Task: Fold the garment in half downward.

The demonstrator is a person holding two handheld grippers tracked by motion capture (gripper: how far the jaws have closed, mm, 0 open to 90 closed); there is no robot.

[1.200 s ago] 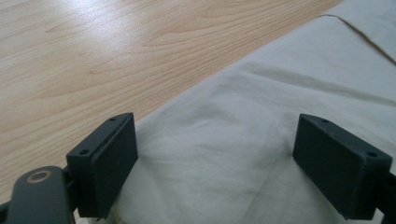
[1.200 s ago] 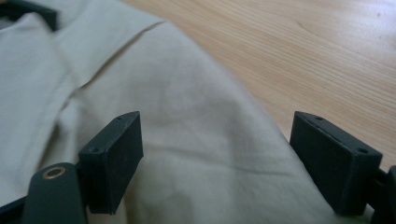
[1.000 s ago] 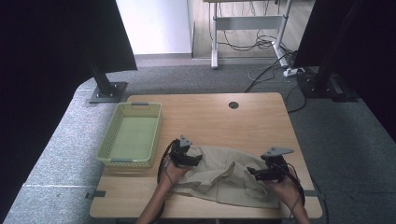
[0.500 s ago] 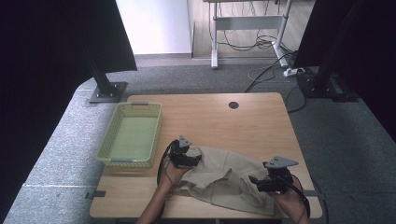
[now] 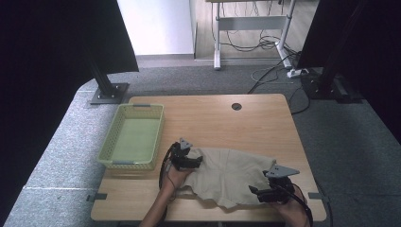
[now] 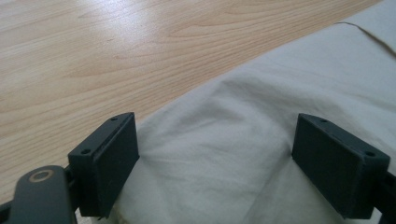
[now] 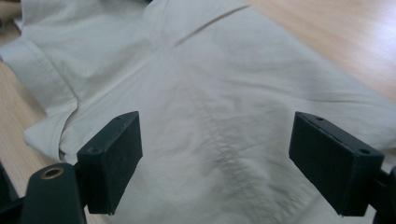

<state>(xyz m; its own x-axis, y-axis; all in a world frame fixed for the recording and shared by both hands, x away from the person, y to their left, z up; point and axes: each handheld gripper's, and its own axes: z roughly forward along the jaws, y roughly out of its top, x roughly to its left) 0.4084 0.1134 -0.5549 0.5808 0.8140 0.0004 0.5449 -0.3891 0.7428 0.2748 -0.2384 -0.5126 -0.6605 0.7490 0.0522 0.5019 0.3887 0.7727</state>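
Observation:
A beige cloth garment point(image 5: 231, 172) lies crumpled on the front half of the wooden table point(image 5: 213, 118). My left gripper point(image 5: 193, 163) rests at the cloth's left edge. In the left gripper view its jaws stand wide apart, open point(image 6: 215, 140), with the cloth's edge point(image 6: 261, 107) lying under and between them and no pad pressing on it. My right gripper point(image 5: 257, 193) is at the cloth's front right corner, near the table's front edge. It is also open point(image 7: 215, 140), its jaws straddling a seam of the cloth point(image 7: 224, 93).
A light green plastic basket point(image 5: 132, 137) stands at the table's left side, nothing visible in it. A round cable hole point(image 5: 236, 106) sits near the far edge. Bare wood stretches behind the cloth. Dark stands and cables are on the floor beyond.
My right gripper has drawn back toward the table's front edge, over the cloth's front right part. The left gripper has stayed where it was. Both stay open.

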